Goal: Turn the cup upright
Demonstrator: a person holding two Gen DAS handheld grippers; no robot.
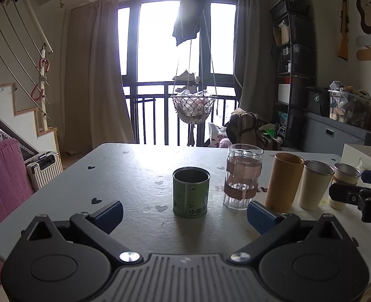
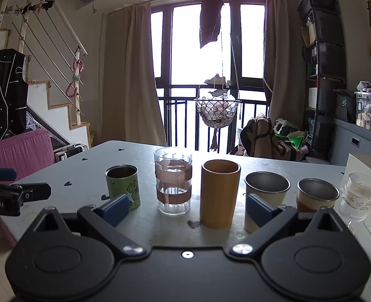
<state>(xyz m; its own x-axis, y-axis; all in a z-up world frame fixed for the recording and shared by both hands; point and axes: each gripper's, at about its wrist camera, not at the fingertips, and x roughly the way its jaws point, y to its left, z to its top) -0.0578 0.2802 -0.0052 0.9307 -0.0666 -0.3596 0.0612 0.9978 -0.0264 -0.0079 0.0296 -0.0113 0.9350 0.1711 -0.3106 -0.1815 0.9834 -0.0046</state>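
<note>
- The left gripper (image 1: 184,214) hangs low over the grey heart-printed table (image 1: 125,168), its blue-padded jaws spread wide and holding nothing.
- Just ahead of that gap, roughly centred between the jaws, the short green printed metal cup (image 1: 191,192) stands upright with its open mouth up, apart from both pads.
- Beyond the left gripper's right jaw stands the clear ribbed glass with brown tape bands (image 1: 243,176), near the green cup but not touching it.
- The right gripper (image 2: 187,210) is likewise wide apart and empty.
- Straight ahead between its jaws stands the tall mustard-yellow cylindrical cup (image 2: 220,193), upright.
- Behind its right pad stands the cream steel-rimmed tumbler (image 2: 265,196); further right are the brown-and-cream steel tumbler (image 2: 316,197) and a ribbed clear stemmed glass (image 2: 357,196).
- Behind its left pad the green cup shows again.
- Far beyond, a wire hanging basket (image 2: 216,112) hangs before the window.
</note>
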